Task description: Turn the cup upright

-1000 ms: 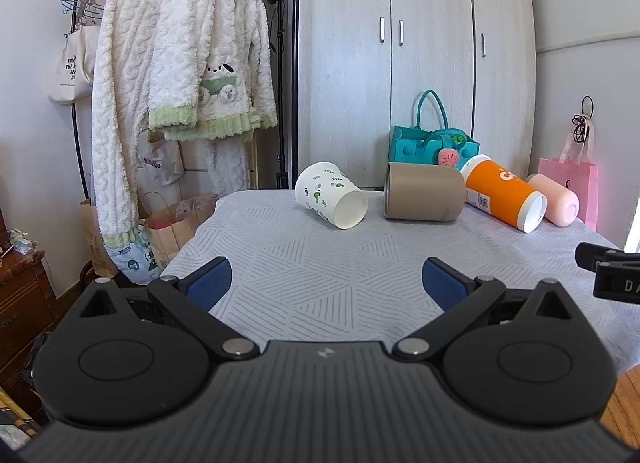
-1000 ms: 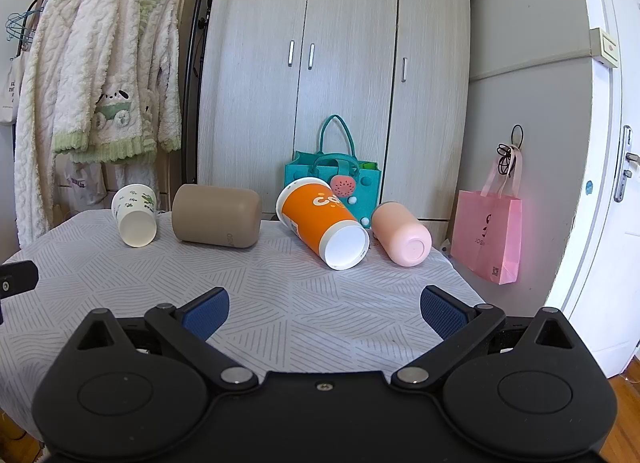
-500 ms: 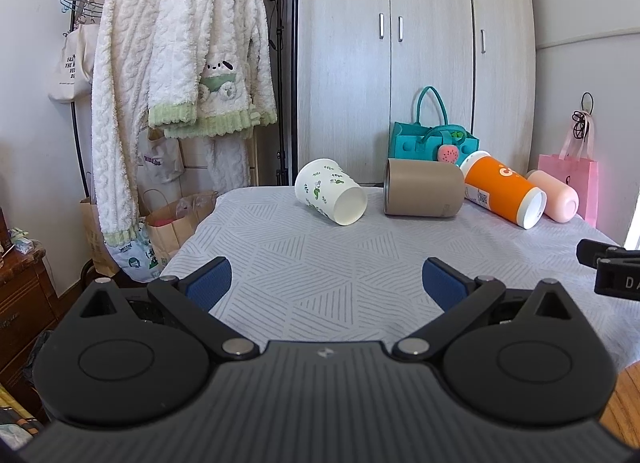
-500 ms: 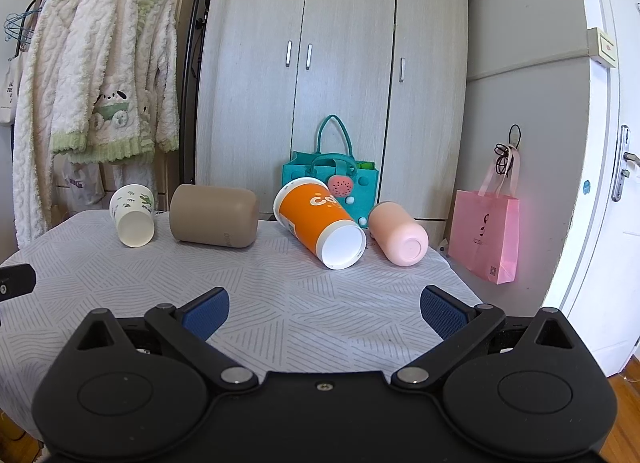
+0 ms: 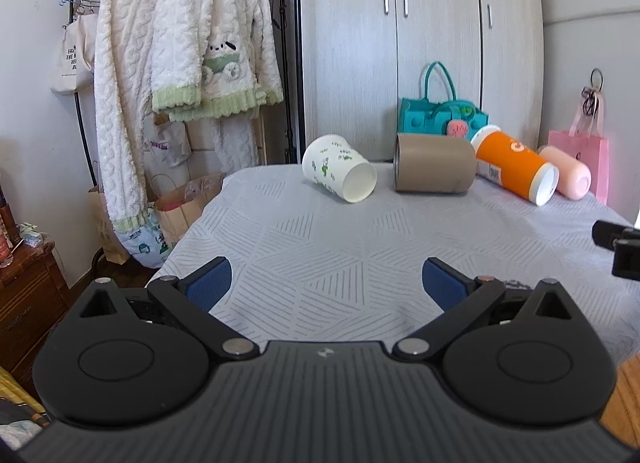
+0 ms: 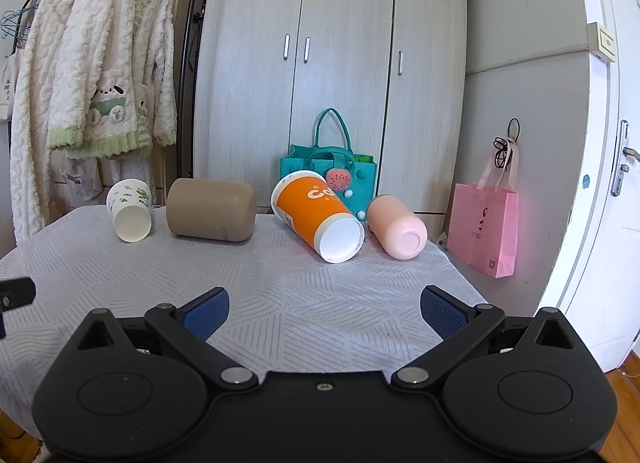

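Note:
Several cups lie on their sides along the far edge of the table (image 5: 320,247). From left to right they are a white paper cup with green print (image 5: 339,172) (image 6: 130,210), a tan cup (image 5: 434,168) (image 6: 211,209), an orange cup with a white rim (image 5: 515,170) (image 6: 318,217), and a pink cup (image 5: 568,177) (image 6: 397,227). My left gripper (image 5: 326,283) is open and empty over the near table edge. My right gripper (image 6: 324,313) is open and empty, also near the front edge. Both are well short of the cups.
The table has a grey patterned cloth (image 6: 280,283). A teal bag (image 6: 330,167) stands behind the cups in front of a wardrobe (image 6: 332,75). A pink bag (image 6: 482,229) hangs at the right. A clothes rack with white robes (image 5: 168,63) stands at the left.
Both grippers have drifted slightly forward toward the cups. They stay open. The cups have not moved.

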`<state>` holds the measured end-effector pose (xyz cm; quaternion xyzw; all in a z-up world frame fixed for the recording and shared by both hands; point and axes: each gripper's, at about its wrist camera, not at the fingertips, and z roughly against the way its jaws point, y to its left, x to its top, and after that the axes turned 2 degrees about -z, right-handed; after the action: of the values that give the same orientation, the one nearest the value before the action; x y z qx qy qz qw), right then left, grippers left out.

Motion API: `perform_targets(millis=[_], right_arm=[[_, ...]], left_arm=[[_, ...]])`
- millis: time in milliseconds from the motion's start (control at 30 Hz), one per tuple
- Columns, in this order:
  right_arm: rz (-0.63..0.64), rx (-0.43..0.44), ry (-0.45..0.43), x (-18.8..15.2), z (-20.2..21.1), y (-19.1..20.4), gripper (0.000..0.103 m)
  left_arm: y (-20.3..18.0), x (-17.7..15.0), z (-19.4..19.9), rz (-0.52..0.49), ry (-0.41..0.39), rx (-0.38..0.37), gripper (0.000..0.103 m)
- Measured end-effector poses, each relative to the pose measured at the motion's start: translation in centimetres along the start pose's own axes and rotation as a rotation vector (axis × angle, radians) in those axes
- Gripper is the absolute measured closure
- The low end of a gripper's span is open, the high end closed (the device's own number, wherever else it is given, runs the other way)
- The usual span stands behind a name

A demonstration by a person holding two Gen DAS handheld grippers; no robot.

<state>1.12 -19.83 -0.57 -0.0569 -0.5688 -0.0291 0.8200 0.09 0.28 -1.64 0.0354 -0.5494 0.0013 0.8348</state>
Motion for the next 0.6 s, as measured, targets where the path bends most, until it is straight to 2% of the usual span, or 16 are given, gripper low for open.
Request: perform_targets(millis=[100,267,400,500,600], right_arm=[[0.008,0.005,0.002,0.5,0.3,-0.1,0.0],[-0.038,0.052,0.009,2.9,1.4,-1.3,0.0],[0.0,0.078,0.0,4.7,2.0,-1.3,0.0],[0.041,0.137,0.03,6.2,1.8,-1.1,0.0],[0.073,0.236,0.065,7.7,1.3,-0.6,0.0]], left_arm=[[0.1,0.7,-0.1,-0.015,0.043,0.009,0.0],[0.5,2.5,0.8,-0.071,0.024,0.0,0.0],[1.2,4.5,1.1,-0.082,0.035,-0.026,0.0],[1.8,6.2,0.7,-0.076,0.066,0.003,0.0],[2.8,7.7,-0.1,-0.078,0.088,-0.001,0.0]])
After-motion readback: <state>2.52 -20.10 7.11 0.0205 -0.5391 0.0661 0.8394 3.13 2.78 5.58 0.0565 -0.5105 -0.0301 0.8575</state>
